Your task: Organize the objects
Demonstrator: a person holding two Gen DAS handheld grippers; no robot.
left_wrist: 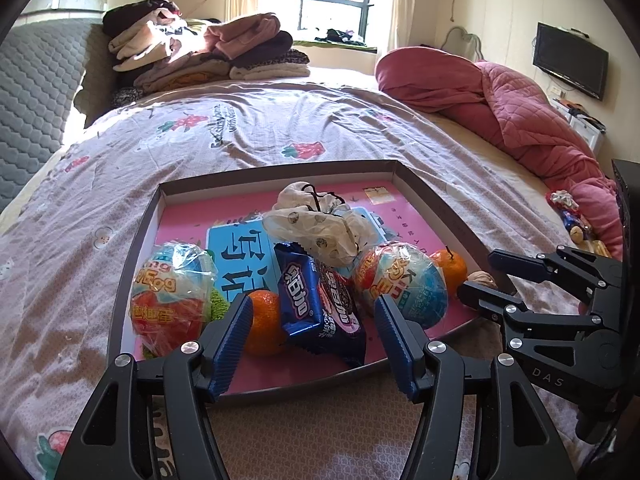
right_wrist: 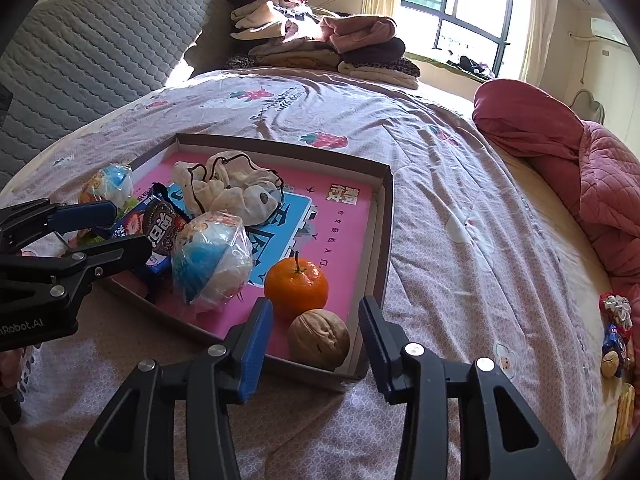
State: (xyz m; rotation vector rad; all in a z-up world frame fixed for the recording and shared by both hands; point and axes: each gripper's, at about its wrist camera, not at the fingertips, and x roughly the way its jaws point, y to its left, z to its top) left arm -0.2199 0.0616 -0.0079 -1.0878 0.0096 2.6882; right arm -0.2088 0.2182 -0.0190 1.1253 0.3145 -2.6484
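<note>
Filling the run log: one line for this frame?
left gripper: open, over cookie pack | right gripper: open, over walnut | tray: loaded

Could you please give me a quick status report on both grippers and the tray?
Left hand-held gripper open over cookie packet. Right hand-held gripper open around walnut. Tray crowded; tangerine touches walnut.

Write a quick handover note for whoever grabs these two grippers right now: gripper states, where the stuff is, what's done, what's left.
Left gripper: open, empty, at the tray's near edge, facing the cookie packet.
Right gripper: open, empty, at the walnut in the tray's near corner.
Already in the tray: two wrapped eggs, two oranges, cloth pouch.
Left: a few small items on the bed by the red quilt.
</note>
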